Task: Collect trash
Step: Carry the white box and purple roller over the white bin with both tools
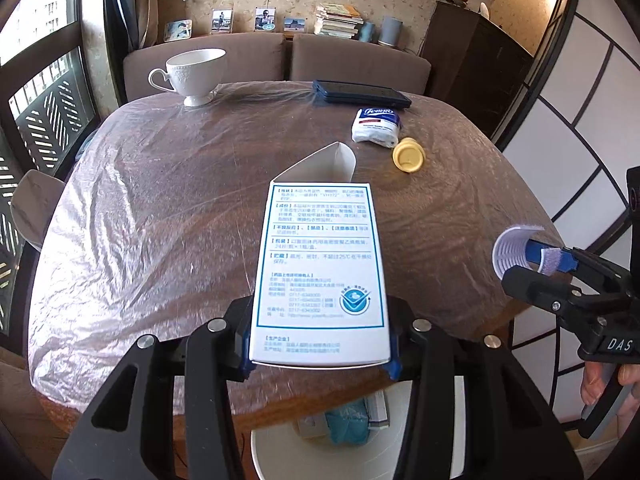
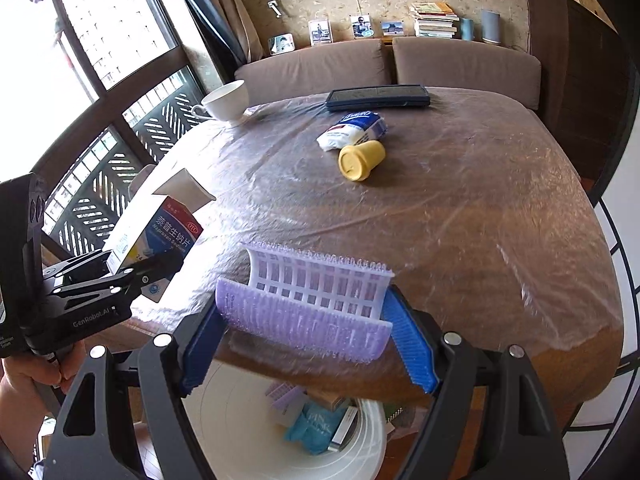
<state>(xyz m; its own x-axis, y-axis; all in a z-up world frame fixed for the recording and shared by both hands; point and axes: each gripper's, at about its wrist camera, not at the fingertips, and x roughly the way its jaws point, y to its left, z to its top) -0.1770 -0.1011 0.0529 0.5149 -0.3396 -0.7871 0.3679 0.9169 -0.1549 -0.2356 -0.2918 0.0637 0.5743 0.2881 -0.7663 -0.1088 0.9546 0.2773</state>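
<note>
Two loads above white bin point(image 2: 372, 432) at counter point(image 1: 168, 200) edge: left gripper point(image 1: 320, 344) jaws clamped on medicine box point(image 1: 320, 264), right gripper point(image 2: 308, 320) jaws clamped on purple hair roller point(image 2: 308, 300). Centre over bin before releasing. Beyond: yellow cup point(image 2: 361, 159), tissue pack point(image 2: 354, 130).

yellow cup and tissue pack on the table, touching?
Cannot tell. In the right wrist view the yellow cup overlaps the tissue pack with no gap visible; in the left wrist view they look just apart.

Black tool point(image 1: 320, 344) — blue pads point(image 2: 412, 344)
</note>
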